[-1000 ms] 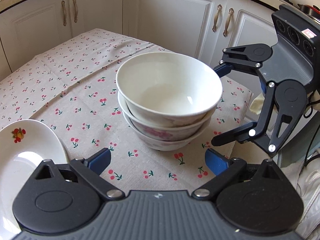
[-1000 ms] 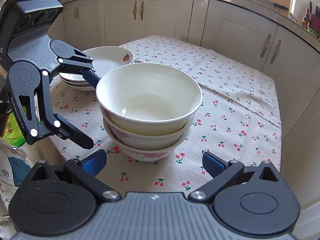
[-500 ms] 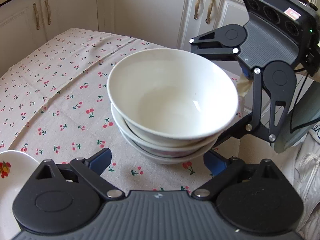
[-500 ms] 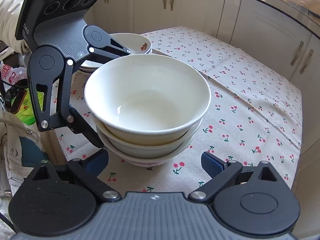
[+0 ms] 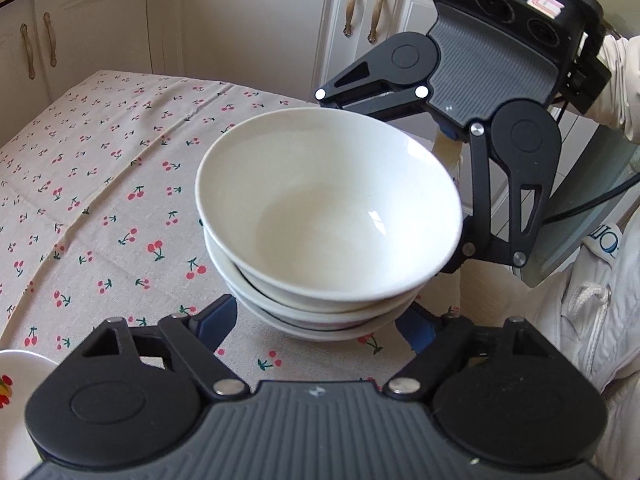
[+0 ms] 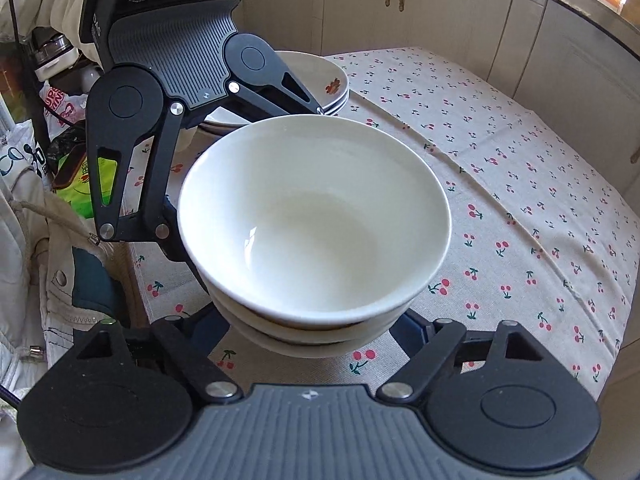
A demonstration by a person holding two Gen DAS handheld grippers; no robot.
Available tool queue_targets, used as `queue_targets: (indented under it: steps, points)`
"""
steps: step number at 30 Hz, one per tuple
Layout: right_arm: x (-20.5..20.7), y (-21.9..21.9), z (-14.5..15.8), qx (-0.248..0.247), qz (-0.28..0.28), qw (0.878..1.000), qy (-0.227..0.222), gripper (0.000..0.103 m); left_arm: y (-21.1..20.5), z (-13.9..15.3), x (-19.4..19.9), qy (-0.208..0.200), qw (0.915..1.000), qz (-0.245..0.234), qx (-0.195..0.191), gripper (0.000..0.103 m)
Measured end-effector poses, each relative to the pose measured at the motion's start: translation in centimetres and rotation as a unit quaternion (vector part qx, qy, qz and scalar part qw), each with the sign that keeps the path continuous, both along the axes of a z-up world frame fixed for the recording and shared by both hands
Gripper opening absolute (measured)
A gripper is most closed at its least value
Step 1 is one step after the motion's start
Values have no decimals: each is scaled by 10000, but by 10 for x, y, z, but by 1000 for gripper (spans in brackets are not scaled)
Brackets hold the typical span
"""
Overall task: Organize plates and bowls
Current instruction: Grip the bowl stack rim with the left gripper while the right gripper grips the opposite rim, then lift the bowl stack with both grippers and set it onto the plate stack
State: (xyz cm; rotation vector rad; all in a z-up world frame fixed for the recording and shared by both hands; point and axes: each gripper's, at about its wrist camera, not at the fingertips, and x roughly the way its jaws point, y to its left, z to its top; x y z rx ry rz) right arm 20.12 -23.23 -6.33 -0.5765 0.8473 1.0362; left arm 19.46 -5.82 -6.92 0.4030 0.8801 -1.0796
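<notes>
On the cherry-print cloth of the counter [image 5: 100, 184] sits the stack of three white ceramic bowls [image 5: 328, 216]. The left gripper [image 5: 320, 320] and right gripper [image 6: 316, 324] have just been closing around its base; whether the pads touch yet is hidden. Uneven squeeze could tip the top bowl.

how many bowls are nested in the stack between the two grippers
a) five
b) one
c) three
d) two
c) three: the stack of bowls shows a top white bowl with two more rims beneath it, the lowest resting on the cherry-print tablecloth.
</notes>
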Motion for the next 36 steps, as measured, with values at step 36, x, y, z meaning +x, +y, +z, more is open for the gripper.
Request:
queue_targets:
  steps: [36]
  points:
    - [5,107,47,-47,985,9917,-829,88,100,58,-26,-801,9906,1084,245,80]
